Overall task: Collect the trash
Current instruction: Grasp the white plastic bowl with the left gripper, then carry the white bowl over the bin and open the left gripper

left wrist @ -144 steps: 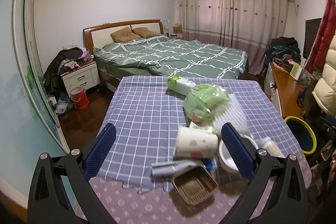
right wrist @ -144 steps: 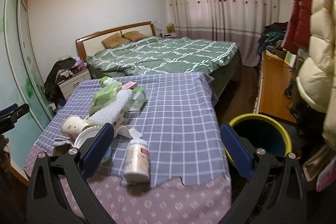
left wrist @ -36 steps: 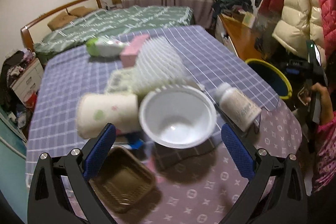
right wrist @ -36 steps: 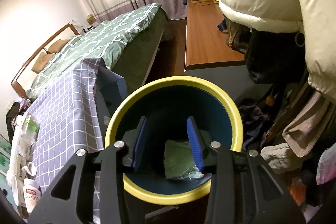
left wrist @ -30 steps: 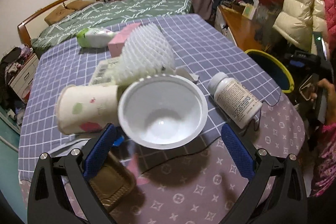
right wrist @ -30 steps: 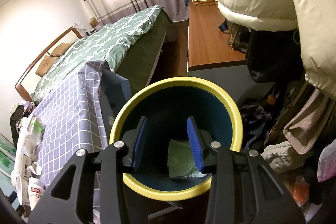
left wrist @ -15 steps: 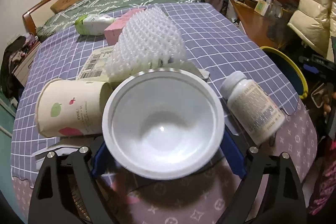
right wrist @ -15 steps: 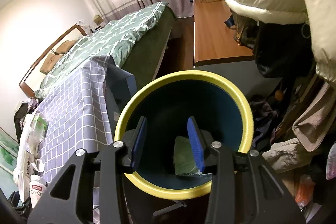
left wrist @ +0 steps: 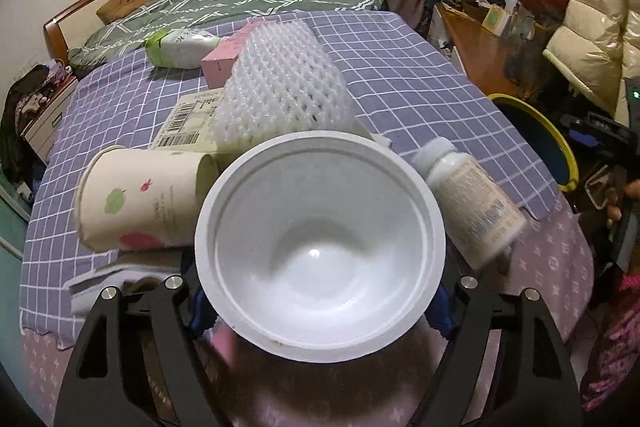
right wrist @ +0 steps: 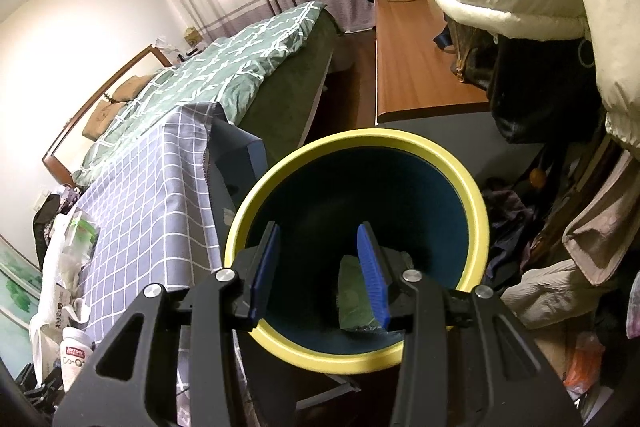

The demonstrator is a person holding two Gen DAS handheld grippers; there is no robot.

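Your left fingers (left wrist: pixel 438 301) pinch the white bowl (left wrist: pixel 320 247) by its sides, its mouth facing the camera, low over the worktop (left wrist: pixel 400 75). The bin (left wrist: pixel 560 147) lies to their right, past the worktop's edge. Your right gripper (right wrist: pixel 318 269) hangs over that bin (right wrist: pixel 256 219), fingers partly spread, holding nothing; green trash (right wrist: pixel 352 291) lies inside.

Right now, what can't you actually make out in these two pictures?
- Left wrist view: the bowl covers the left gripper, so its fingertips are hidden.
- Left wrist view: the bottle is motion-blurred, so its label is unreadable.
- Right wrist view: the right gripper partly blocks the green trash in the bin.
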